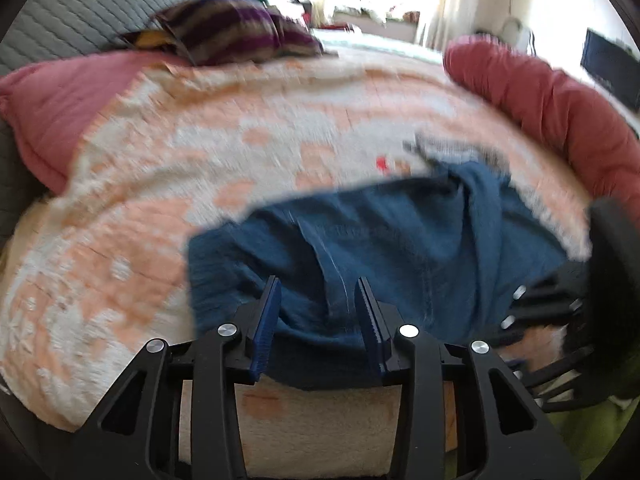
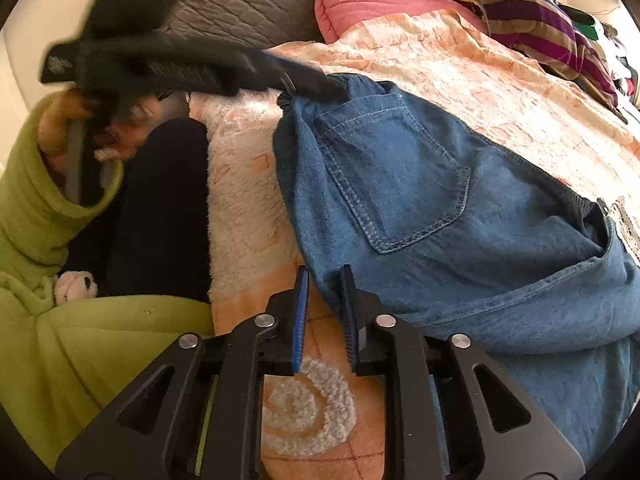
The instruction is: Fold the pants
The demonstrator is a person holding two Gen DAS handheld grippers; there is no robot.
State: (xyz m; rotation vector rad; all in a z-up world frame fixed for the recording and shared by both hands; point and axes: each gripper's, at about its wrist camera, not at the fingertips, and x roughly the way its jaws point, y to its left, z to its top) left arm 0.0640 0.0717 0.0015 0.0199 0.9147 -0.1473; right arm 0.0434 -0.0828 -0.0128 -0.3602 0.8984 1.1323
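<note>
- The blue denim pants (image 2: 460,208) lie bunched on a peach-and-white patterned blanket (image 1: 240,128) spread over a bed, close to the bed's near edge.
- In the right wrist view a back pocket (image 2: 394,176) with pale stitching faces up, and the waistband end is folded over at the right side of the picture.
- The left gripper (image 1: 318,316) stands partly open over the near edge of the pants; a ridge of denim with a pale seam rises between its blue-padded fingers (image 1: 266,320). The view is motion-blurred, so it cannot be told whether the pads press on the cloth.
- In the right wrist view the left gripper (image 2: 308,80) reaches in from the upper left with its tip at the far corner of the pants, held by a hand (image 2: 108,124) coming out of a green sleeve (image 2: 36,208).
- The right gripper (image 2: 326,312) is open a narrow way. Its right finger (image 2: 350,316) sits at the near hem of the pants, the left one over bare blanket; only blanket shows in the gap, and nothing is gripped.
- A pink pillow (image 1: 60,108) and a purple striped cushion (image 1: 232,32) lie at the far side of the bed, against a grey quilted headboard (image 1: 80,12).
- A red bolster (image 1: 560,104) curves along the right edge of the bed in the left wrist view.
</note>
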